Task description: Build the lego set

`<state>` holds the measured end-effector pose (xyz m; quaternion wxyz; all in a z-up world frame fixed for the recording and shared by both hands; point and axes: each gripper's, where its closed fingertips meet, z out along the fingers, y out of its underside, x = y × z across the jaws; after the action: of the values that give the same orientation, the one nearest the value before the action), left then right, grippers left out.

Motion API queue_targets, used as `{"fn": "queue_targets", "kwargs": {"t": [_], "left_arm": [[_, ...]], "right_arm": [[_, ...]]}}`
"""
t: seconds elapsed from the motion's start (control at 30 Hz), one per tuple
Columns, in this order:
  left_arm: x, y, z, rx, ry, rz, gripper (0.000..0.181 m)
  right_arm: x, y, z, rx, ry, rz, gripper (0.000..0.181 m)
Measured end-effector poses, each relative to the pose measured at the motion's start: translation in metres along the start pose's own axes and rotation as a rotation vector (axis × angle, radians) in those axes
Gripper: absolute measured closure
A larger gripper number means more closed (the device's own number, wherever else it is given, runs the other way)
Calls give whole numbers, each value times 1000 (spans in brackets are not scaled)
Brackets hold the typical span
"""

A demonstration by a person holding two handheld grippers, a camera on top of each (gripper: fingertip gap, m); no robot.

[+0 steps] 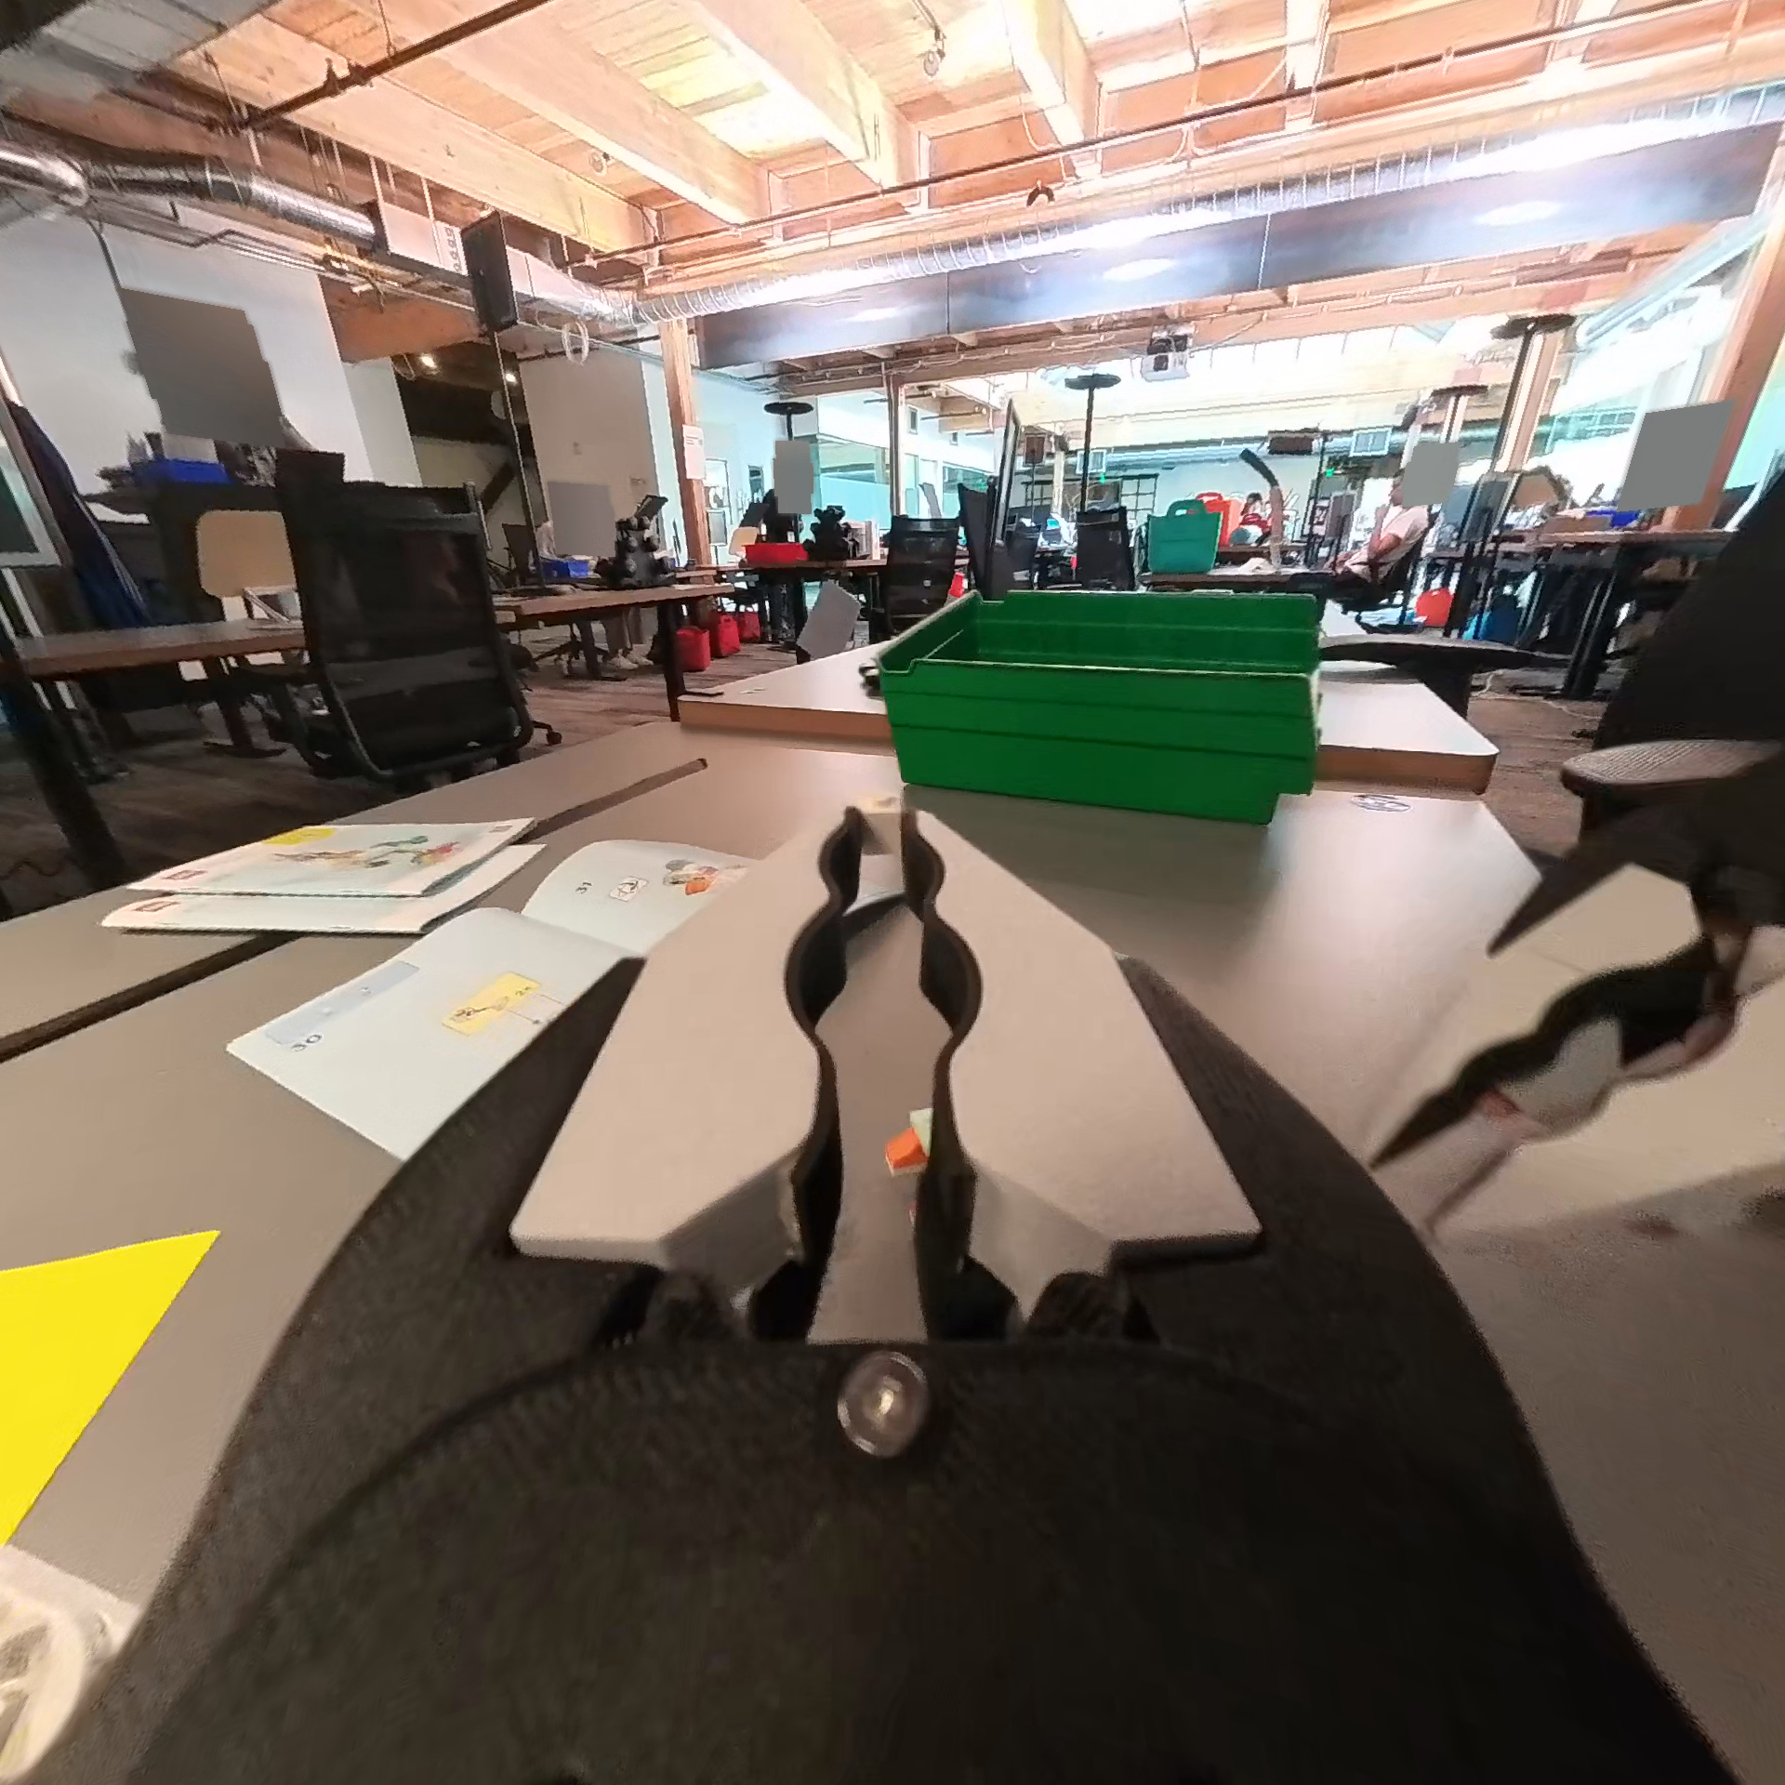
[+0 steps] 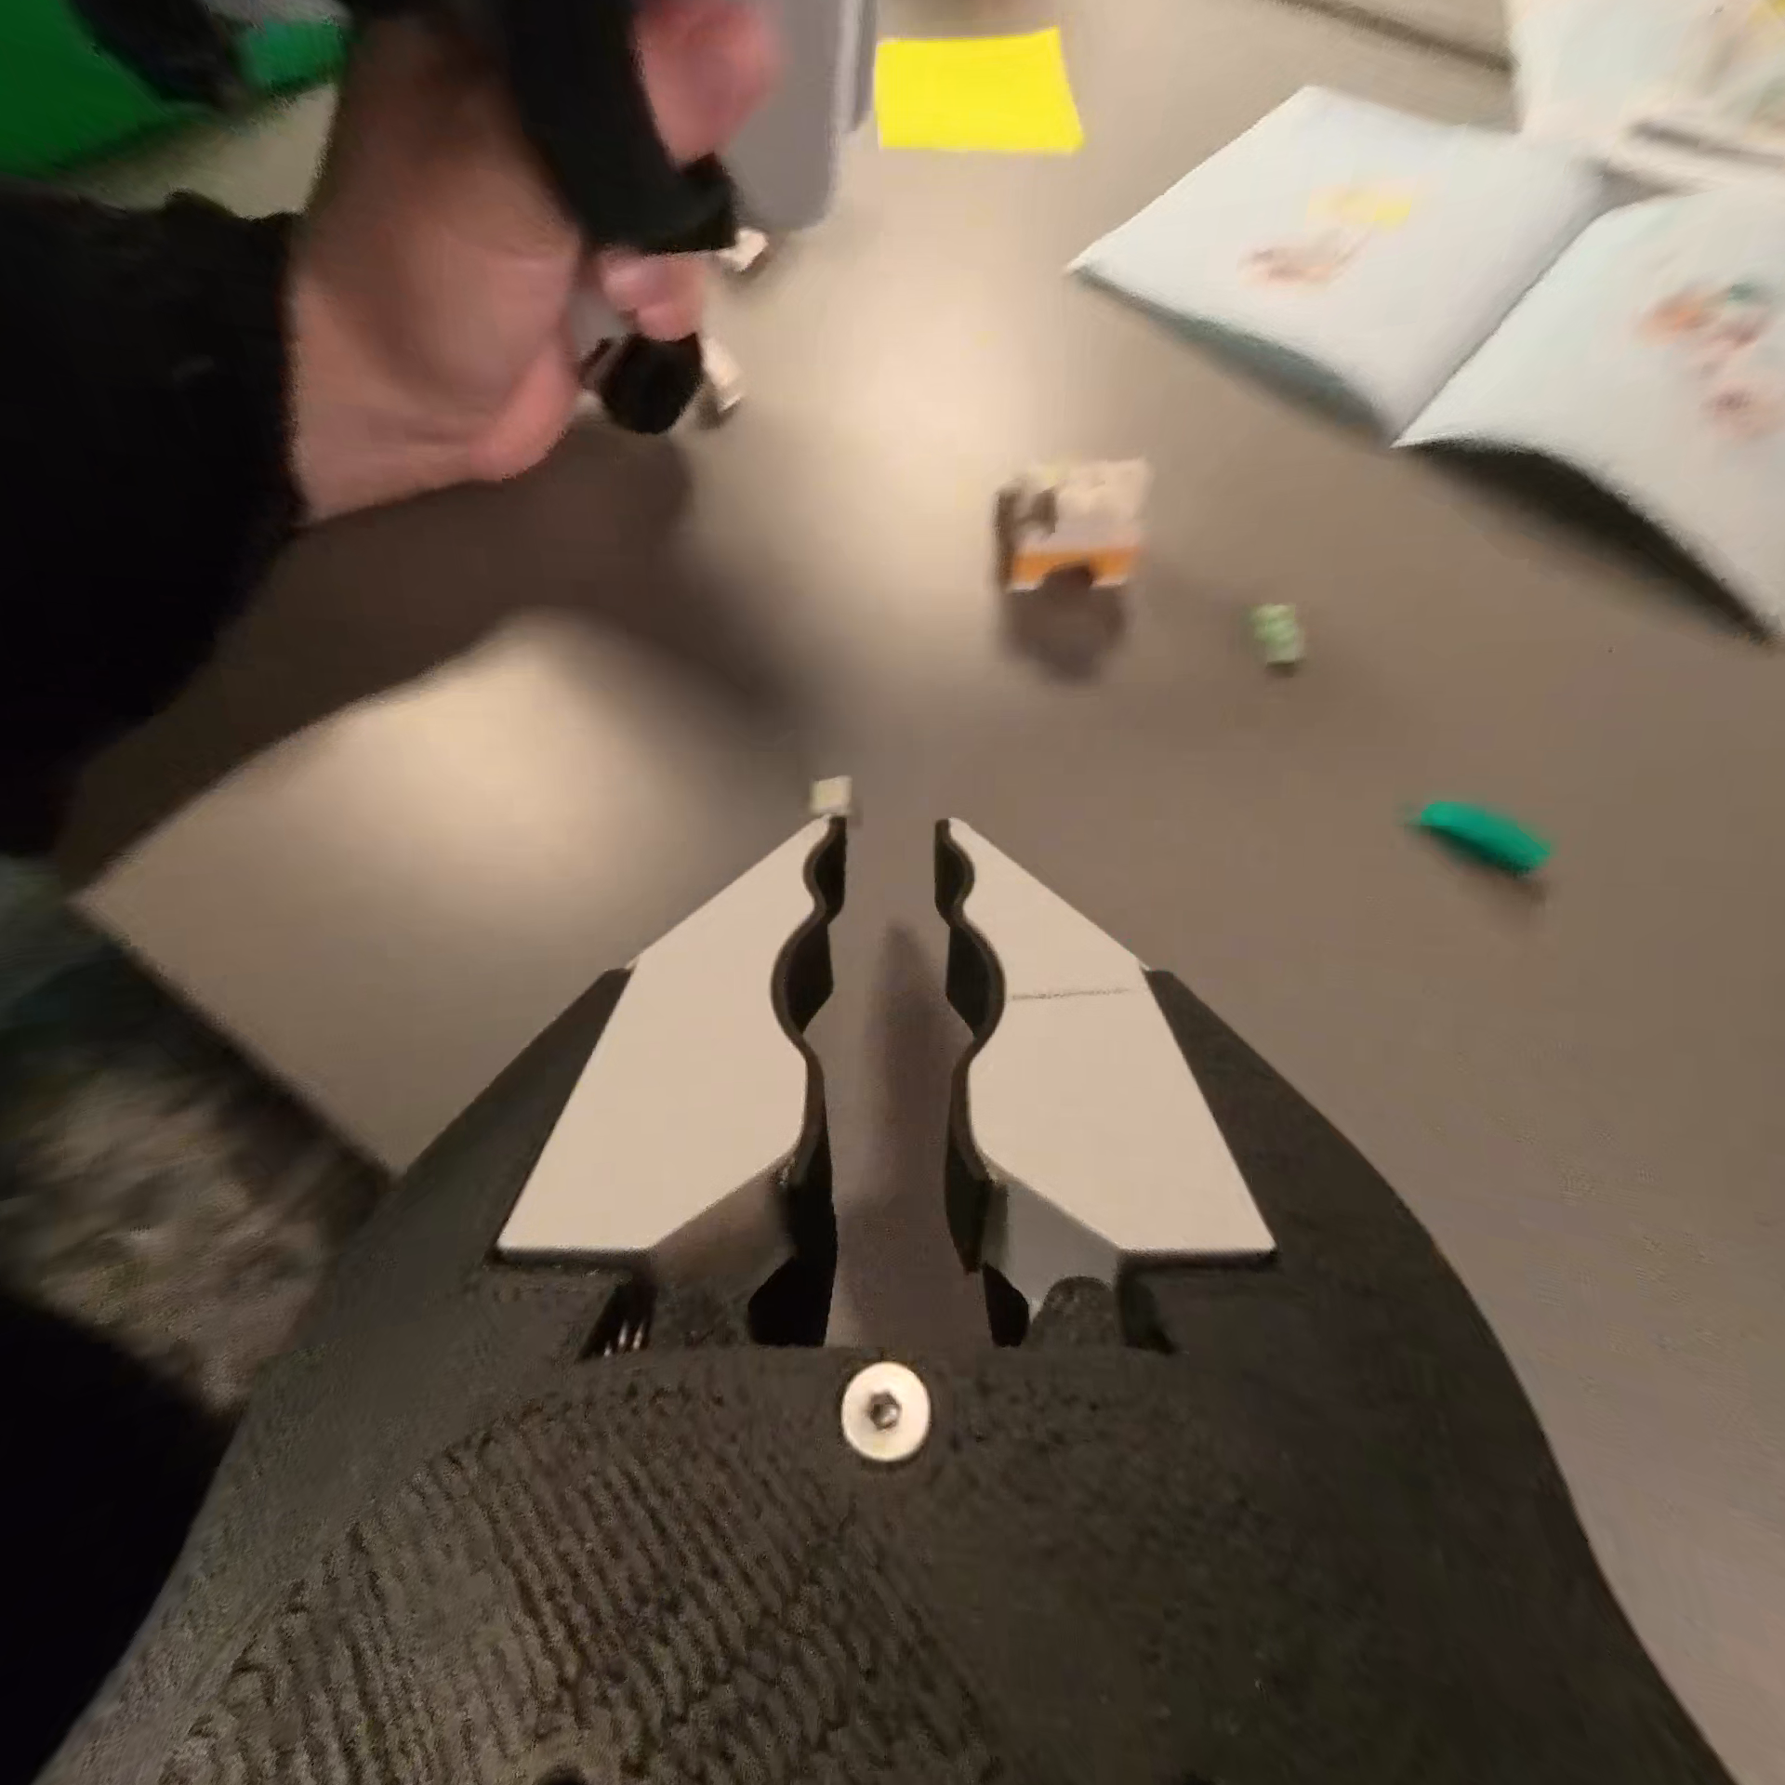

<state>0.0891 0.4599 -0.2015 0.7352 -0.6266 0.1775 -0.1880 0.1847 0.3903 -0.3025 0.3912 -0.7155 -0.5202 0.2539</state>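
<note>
- Left hand-held gripper: black body fills the lower left wrist view; grey fingers nearly closed, a narrow slit between the tips. A small pale piece sits right at the tips; cannot tell whether it is pinched or lies just beyond.
- Through the slit lower down, an orange-and-white lego bit shows on the grey surface beneath.
- Right hand-held gripper: jaws parted by a clear gap, nothing between them. A tiny pale brick lies on the surface just beyond the left fingertip.
- Partly built lego model, grey-white on an orange base, stands on the surface ahead of the right hand-held gripper, blurred.
- Small green ribbed piece just right of the model; a teal curved piece farther right, apart from both.
- Open instruction booklet lies at upper right in the right wrist view; two more booklets lie stacked beyond it in the left wrist view.
- Yellow sheet flat on the surface at the far edge.
- Green bins, stacked, stand at the back of the surface.
- Person's hand in a dark sleeve grips the other tool at upper left, motion-blurred.
</note>
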Motion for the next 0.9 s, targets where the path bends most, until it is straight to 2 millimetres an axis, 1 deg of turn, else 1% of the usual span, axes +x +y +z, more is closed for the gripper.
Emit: {"fn": "queue_targets", "kwargs": {"t": [0.03, 0.1, 0.17, 0.2, 0.4, 0.53, 0.63, 0.7, 0.8, 0.9], "left_arm": [[0, 0, 0, -2, -1, -4, 175], [0, -1, 0, 2, 2, -2, 175], [1, 1, 0, -6, 8, -3, 175], [1, 2, 1, -11, 11, -6, 175], [6, 6, 4, -35, 39, -6, 175], [8, 7, 3, -43, 45, 1, 175], [7, 4, 2, -31, 35, 4, 175], [6, 6, 2, -36, 34, -1, 175], [6, 6, 2, -39, 38, -7, 175], [6, 7, 2, -42, 38, -2, 175]], "right_arm": [[-6, 1, 1, 3, -19, 23, 166], [-12, 4, 6, 14, -25, 28, 165], [-17, 11, 12, -38, -33, 4, 164], [-18, 11, 13, -46, -33, -7, 163], [-29, 10, 10, -21, -109, -66, 159], [-32, 13, 11, -57, -155, -63, 157], [-24, 6, 8, -56, -140, -189, 156], [-21, 0, 8, -58, -160, -262, 155], [-20, -3, 13, -57, -234, -347, 154], [-24, 1, 18, -66, -345, -360, 152]]}}
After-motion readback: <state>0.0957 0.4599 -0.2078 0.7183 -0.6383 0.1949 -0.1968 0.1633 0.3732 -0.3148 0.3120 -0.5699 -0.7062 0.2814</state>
